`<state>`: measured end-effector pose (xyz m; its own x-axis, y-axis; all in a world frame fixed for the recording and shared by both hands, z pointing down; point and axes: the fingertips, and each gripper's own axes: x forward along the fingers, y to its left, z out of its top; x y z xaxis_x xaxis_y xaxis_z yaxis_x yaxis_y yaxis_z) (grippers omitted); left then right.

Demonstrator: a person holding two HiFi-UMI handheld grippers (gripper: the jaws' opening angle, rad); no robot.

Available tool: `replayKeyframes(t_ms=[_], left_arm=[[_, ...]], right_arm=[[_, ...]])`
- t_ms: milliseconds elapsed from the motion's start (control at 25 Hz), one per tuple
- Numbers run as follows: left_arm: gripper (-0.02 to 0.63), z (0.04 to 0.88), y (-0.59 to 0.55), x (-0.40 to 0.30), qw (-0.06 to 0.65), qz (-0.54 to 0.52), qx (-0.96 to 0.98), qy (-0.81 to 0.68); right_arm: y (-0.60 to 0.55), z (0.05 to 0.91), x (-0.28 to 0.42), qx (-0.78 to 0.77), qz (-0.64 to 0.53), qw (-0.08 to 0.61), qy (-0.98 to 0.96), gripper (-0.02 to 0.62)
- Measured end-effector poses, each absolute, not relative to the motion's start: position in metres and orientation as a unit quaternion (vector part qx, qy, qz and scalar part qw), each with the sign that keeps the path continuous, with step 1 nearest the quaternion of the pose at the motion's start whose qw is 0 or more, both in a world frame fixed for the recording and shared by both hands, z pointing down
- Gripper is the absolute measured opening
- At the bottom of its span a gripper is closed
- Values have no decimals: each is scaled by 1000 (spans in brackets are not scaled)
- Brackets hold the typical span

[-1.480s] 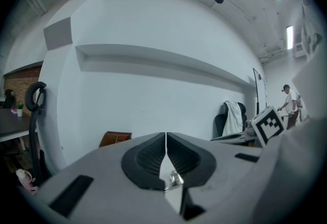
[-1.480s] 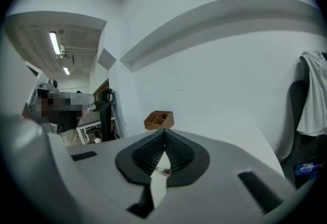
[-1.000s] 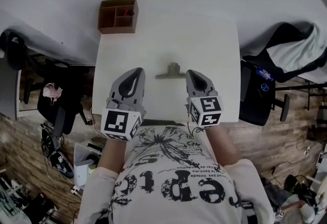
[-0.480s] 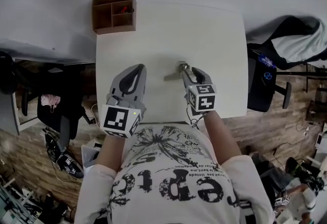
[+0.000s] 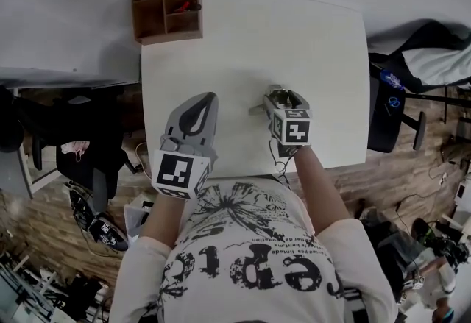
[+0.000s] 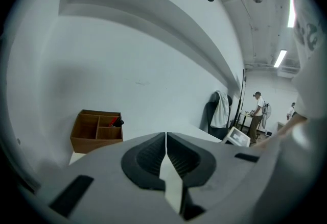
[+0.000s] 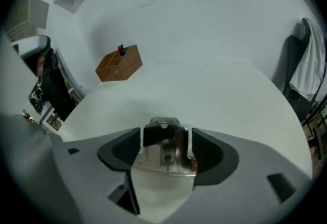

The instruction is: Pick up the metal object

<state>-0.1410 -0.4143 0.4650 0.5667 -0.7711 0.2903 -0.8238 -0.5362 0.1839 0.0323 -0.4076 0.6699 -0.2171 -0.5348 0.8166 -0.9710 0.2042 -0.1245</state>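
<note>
The metal object [image 7: 163, 154] lies on the white counter [image 5: 309, 42], near its front edge, between the jaws of the right tongs [image 7: 164, 137], which are opening around it. The left tongs [image 6: 166, 139] hover closed and empty over the counter's front left. A wooden box [image 5: 166, 9] sits at its far left corner. Wood flooring [image 5: 412, 182] surrounds the counter.

A person wears a white short-sleeved T-shirt [image 5: 250, 263] printed with black lettering and a black leafy design. The left tongs [image 5: 208, 98] and right tongs [image 5: 283, 94] are grey plastic, with black ribbed pads [image 6: 148, 155]. Each carries a white cube [image 5: 176, 174] of black square markers. The right jaws are opening, a metal object [image 7: 163, 149] between them.
</note>
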Motion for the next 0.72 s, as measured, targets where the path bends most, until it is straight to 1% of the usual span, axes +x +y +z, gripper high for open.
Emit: replayKeyframes(t_ms=[160,360,720], left_arm=[[11,475,-413,-149,163,97,869,-457],[11,481,-418,-167,169,101,862,-467],[11,470,-419,-167,155,93,865,-467]], right_arm=[[-407,682,32,532,360,351,-681,282],[-409,688,30,541,360,364,-668,287],[-410,691,30,530,364,384,-662,282]])
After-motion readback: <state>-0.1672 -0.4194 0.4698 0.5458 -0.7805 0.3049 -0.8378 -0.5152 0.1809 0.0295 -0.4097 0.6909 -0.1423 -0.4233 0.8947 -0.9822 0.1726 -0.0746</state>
